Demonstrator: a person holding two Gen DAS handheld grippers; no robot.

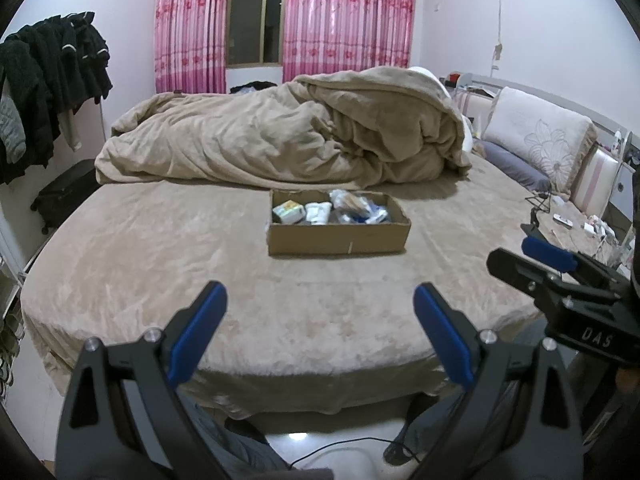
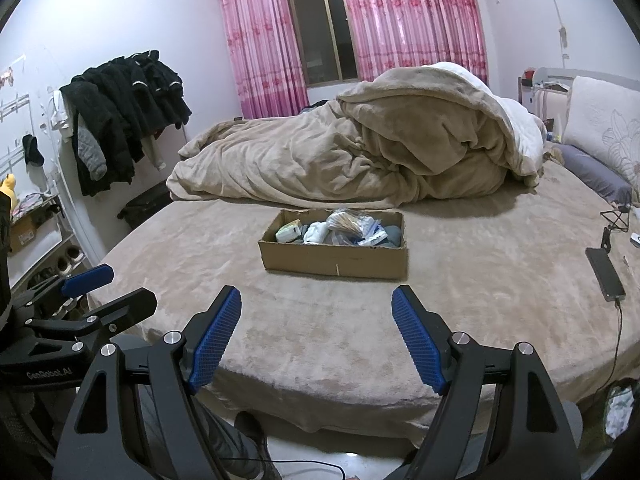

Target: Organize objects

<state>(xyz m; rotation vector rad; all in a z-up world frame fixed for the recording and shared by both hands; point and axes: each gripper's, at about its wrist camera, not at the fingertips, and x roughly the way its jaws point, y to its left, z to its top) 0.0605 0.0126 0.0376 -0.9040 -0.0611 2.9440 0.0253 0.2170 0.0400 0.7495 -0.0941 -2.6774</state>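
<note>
A shallow cardboard box sits on the middle of the beige bed; it also shows in the right wrist view. It holds several small items: white packets, plastic bags and a grey thing. My left gripper is open and empty, held over the bed's near edge, well short of the box. My right gripper is open and empty too, at about the same distance. Each gripper shows at the other view's side: the right one and the left one.
A rumpled beige duvet is piled behind the box. Pillows and a headboard stand at the right. A phone with its cable and small clutter lie on the bed's right side. Dark clothes hang at the left.
</note>
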